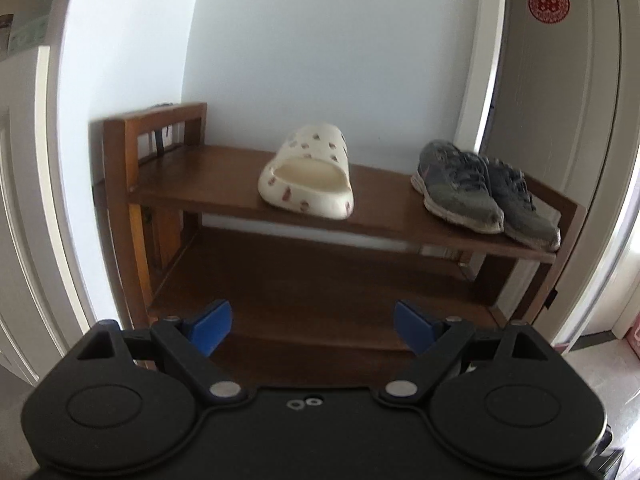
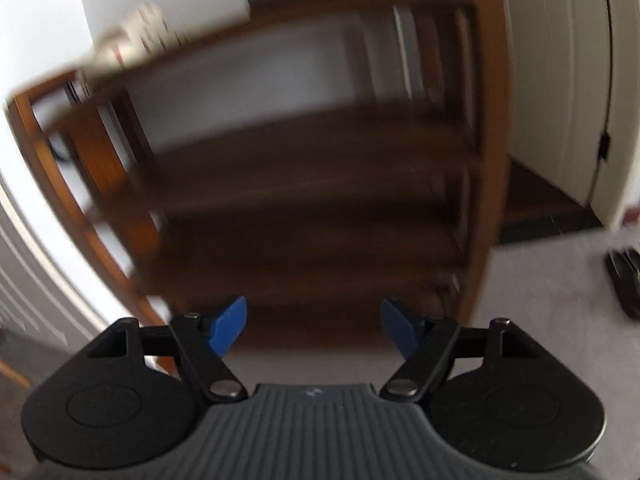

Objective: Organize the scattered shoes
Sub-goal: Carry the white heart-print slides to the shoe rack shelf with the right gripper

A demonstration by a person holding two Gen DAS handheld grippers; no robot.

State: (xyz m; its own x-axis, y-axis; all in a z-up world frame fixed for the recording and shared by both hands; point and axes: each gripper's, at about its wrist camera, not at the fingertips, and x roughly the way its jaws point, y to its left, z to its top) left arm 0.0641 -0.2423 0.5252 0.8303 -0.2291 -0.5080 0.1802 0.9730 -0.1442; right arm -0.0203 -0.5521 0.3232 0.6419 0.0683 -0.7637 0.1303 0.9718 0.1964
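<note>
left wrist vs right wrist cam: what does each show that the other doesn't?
Left wrist only: cream slide sandal and a pair of grey sneakers clearly on the top shelf, a red round sticker on the door, and the open left gripper. Right wrist only: dark footwear on the floor at far right, and the open right gripper. Both: the wooden shoe rack, blurred in the right view.

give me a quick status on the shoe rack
Left claw open, empty. Right claw open, empty. Cream slipper and grey sneakers on rack top shelf. Nothing in the way.
</note>
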